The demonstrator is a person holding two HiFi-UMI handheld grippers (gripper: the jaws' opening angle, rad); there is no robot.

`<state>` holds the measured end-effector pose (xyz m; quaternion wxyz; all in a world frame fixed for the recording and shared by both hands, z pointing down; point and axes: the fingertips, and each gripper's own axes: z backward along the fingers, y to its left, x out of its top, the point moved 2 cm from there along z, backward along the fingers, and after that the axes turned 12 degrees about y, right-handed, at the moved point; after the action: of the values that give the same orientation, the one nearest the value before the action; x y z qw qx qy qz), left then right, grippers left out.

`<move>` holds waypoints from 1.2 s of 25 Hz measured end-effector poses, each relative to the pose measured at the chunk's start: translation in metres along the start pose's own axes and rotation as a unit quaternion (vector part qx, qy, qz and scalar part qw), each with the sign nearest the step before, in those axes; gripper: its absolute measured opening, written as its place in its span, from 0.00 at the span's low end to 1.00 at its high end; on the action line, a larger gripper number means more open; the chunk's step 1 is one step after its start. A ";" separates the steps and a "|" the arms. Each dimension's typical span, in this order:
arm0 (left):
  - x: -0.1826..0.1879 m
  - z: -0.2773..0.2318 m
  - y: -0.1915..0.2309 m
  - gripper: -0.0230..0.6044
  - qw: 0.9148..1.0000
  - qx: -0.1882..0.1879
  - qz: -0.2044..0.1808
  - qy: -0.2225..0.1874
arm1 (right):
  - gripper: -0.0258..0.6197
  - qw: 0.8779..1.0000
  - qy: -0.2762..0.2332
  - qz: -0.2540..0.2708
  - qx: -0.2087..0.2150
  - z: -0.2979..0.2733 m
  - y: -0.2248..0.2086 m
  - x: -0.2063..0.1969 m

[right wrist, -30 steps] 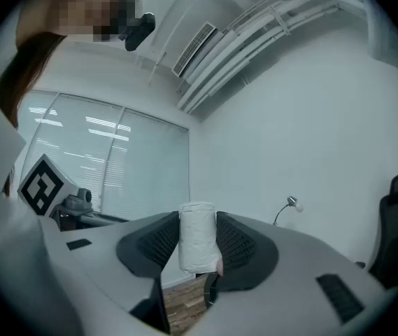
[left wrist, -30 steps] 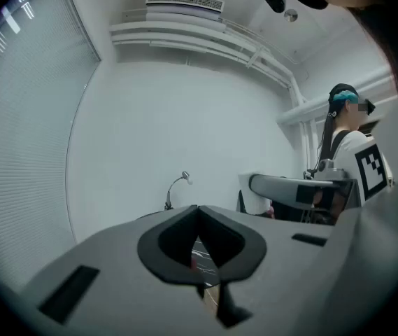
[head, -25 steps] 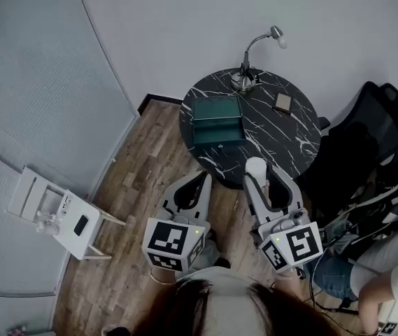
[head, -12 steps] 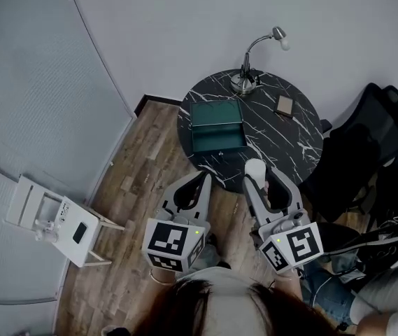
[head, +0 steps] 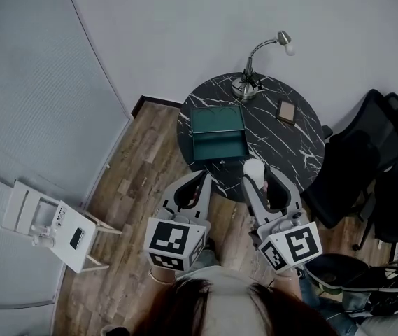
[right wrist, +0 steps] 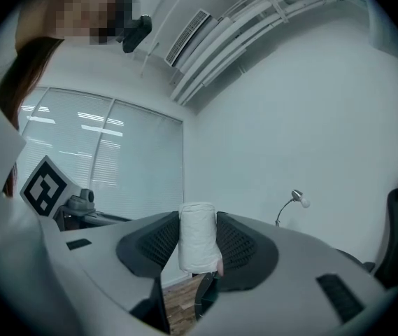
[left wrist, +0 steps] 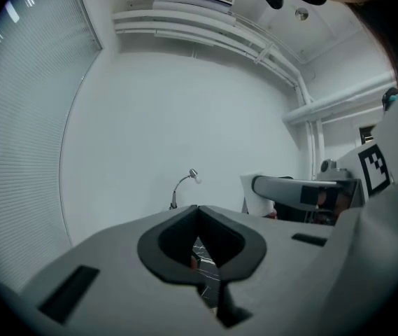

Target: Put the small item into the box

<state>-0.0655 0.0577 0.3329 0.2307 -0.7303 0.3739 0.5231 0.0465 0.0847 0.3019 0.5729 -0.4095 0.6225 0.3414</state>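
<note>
Marble tbl (head: 293, 145): green box (head: 217, 133), lamp (head: 246, 86), brown item (head: 286, 111).

I see a black desk (head: 282, 149) veined with white marbling. The box (head: 217, 120) on it is dark green, the block (head: 285, 110) near the desk's right edge is brown, the roll (right wrist: 197, 236) is white, and the plank floor (head: 136, 180) is brown wood grain.

Dim, grey and underexposed from the head view, under flat, even light. Crisp enough to show white veining on the dark desk (head: 282, 142). Heavy fisheye bending and black corners in both gripper views. Brightest at the blinds (right wrist: 101, 166), streaked with reflections of ceiling lights. Soft focus up close on the left tool (left wrist: 197, 210) and the right tool (right wrist: 197, 224).
</note>
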 end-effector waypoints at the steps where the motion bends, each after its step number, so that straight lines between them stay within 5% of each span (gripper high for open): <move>1: 0.001 -0.001 0.003 0.05 1.000 0.000 0.001 0.000 | 0.32 1.000 0.000 0.001 0.000 -0.003 0.001 0.001; 30: 0.011 -0.028 0.058 0.05 1.000 -0.022 0.008 0.002 | 0.32 0.999 0.021 0.023 -0.038 -0.065 -0.003 0.005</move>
<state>-0.0925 -0.0013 0.3354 0.2098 -0.7335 0.3684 0.5312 0.0209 0.0248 0.3044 0.5356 -0.4236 0.6306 0.3687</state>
